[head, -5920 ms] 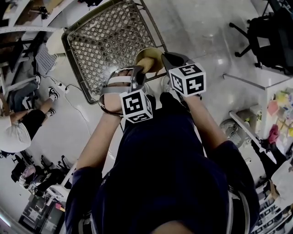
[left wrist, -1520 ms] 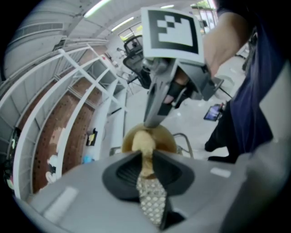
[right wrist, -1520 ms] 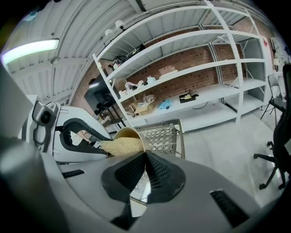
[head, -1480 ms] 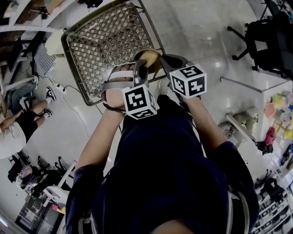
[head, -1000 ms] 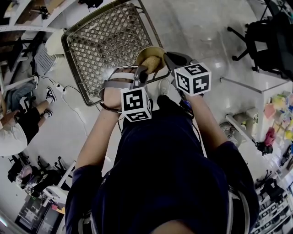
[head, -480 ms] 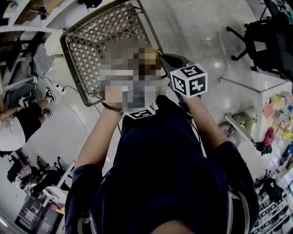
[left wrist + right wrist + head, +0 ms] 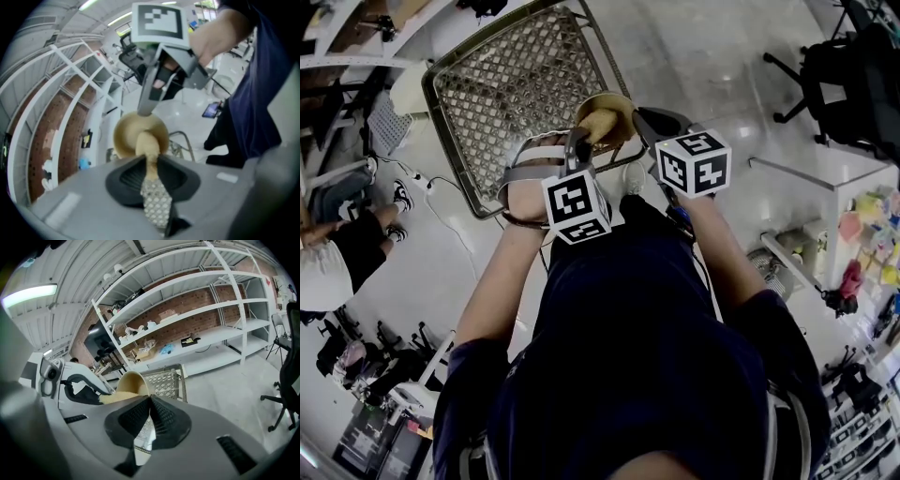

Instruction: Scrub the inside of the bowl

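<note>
In the head view your left gripper [image 7: 579,142] and right gripper [image 7: 635,118] meet at the upper middle of the frame, over the lower right corner of a metal mesh rack [image 7: 506,84] on the floor. The tan bowl [image 7: 620,103] sits between their tips, and a tan scrub pad [image 7: 598,122] reaches into it from the left gripper's side. A dark office chair [image 7: 848,80] stands at the upper right. In the left gripper view your left gripper [image 7: 149,161] has its jaws pinched narrow on the scrub pad [image 7: 146,143], whose far end lies inside the bowl [image 7: 126,133] at the centre of the frame, its opening facing the camera. Your right gripper [image 7: 143,111] comes down from the top and touches the bowl's upper rim. In the right gripper view your right gripper [image 7: 150,398] has its jaws drawn together on the bowl's rim, with the bowl [image 7: 133,379] just above and left of the tips. The scrub pad [image 7: 115,398] enters the bowl from the left, carried by the left gripper [image 7: 101,399]. White shelving [image 7: 197,310] fills the background.
</note>
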Tool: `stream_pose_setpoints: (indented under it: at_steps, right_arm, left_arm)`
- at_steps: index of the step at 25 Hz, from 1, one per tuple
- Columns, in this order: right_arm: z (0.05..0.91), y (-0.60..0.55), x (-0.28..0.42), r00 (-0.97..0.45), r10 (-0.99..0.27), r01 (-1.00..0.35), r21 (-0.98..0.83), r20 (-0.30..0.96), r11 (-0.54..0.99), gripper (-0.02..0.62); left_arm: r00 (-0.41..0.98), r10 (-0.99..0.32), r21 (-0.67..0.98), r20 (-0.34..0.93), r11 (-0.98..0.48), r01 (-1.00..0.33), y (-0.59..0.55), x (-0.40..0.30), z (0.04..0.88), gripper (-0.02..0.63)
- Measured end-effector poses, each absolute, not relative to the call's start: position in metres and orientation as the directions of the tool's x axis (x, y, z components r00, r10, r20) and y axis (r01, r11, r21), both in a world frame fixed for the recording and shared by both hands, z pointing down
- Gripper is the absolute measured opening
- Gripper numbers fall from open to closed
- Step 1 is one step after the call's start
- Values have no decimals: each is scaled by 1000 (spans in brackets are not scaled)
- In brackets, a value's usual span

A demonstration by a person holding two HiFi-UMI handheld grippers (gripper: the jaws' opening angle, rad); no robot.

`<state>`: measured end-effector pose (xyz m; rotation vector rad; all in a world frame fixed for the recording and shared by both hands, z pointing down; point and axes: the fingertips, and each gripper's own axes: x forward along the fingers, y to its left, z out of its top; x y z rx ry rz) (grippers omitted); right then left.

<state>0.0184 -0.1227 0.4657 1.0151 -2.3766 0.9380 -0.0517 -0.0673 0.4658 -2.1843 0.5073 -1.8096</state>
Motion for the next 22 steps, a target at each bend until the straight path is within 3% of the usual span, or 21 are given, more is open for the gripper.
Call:
stream_pose_setpoints:
  at_steps: [7, 14, 17, 22]
  right_arm:
    - [467, -113, 6, -676, -457, -729, -432, 579, 531, 11]
    - [466, -124, 21, -658, -492, -750, -442, 570, 493, 11]
    - [467, -127, 27, -646, -501, -761, -429, 576, 487, 11]
    - [469, -119, 22, -658, -490, -751, -452, 571, 482, 11]
  left_arm:
    - [189, -502, -479, 844, -864, -155, -86, -44, 446, 72]
    - [270, -396, -400, 877, -916, -45, -47, -19, 462, 72]
    - [246, -380, -380, 892, -924, -47, -42, -29, 469, 72]
    - [162, -460, -448, 873, -887, -110, -66, -55, 461, 72]
